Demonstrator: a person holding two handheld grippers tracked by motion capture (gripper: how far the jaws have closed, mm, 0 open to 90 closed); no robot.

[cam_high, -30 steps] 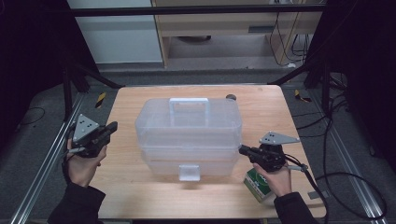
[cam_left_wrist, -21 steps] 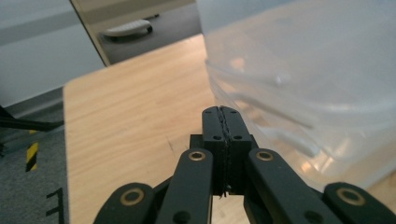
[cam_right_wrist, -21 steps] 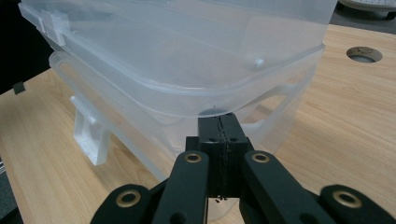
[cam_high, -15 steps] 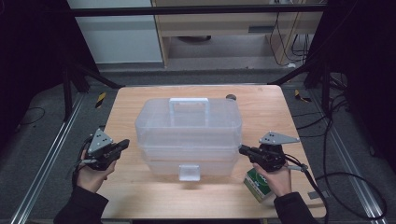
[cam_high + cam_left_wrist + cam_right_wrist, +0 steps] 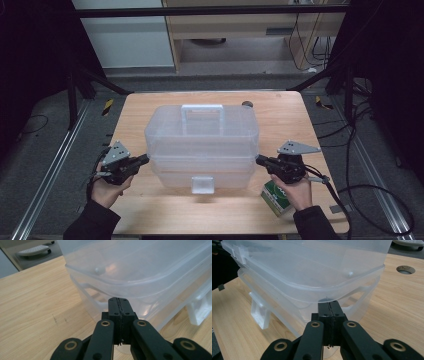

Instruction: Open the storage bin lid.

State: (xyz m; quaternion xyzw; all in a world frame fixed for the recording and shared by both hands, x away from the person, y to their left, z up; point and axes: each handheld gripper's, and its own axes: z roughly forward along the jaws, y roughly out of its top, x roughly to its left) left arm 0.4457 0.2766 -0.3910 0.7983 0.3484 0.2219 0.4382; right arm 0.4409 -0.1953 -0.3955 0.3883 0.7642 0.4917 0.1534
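Hands first: the left hand-held gripper point(image 5: 142, 160) has dropped from a raised spot off the counter's point(image 5: 150, 220) left edge and now sits low, jaws clenched on nothing, its tip right at the left end of the clear plastic storage box point(image 5: 202, 145), under the lid's overhang. The right hand-held gripper point(image 5: 260, 160) hasn't budged, also clenched and empty, tip tucked beneath the lid rim on the opposite end. So both sides look lined up now, probably for prying the lid up or lifting the box together. Forearms come in low and roughly level, pointing inward. A green carton point(image 5: 276, 197) lies by the right wrist. Box sits mid-counter, front latch point(image 5: 202, 184) toward the person, handle point(image 5: 202, 112) farther back.
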